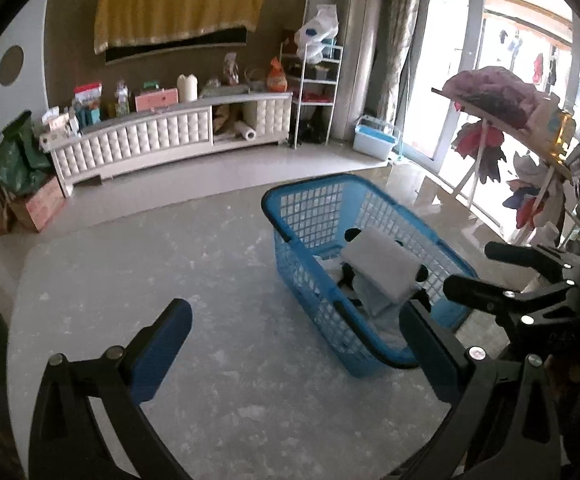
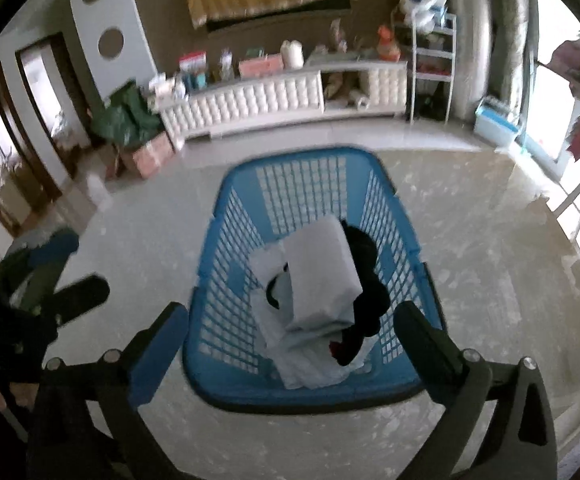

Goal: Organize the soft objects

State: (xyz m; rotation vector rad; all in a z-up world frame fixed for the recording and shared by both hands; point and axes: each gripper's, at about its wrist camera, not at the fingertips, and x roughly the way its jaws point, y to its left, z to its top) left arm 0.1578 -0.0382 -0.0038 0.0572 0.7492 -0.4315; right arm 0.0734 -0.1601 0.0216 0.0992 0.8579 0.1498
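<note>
A blue plastic basket (image 1: 310, 184) (image 2: 290, 156) stands on the pale round table (image 1: 150, 264). Inside lie a folded white cloth (image 1: 382, 264) (image 2: 322, 272) on top of other light cloths, and a black garment (image 2: 366, 280) beside it. My right gripper (image 2: 290, 312) stands open above the basket's near end with nothing between its fingers; in the left wrist view it (image 1: 470, 266) shows at the basket's right side. My left gripper (image 1: 295, 308) is open and empty over the table, left of the basket, and shows blurred at the left edge (image 2: 74, 266).
A white padded cabinet (image 1: 170, 136) with clutter lines the far wall. A metal shelf (image 1: 314, 92) and a blue-white box (image 1: 374, 140) stand near the window. A drying rack with clothes (image 1: 490, 100) is at the right. A green bag (image 1: 18, 160) sits on the floor at the left.
</note>
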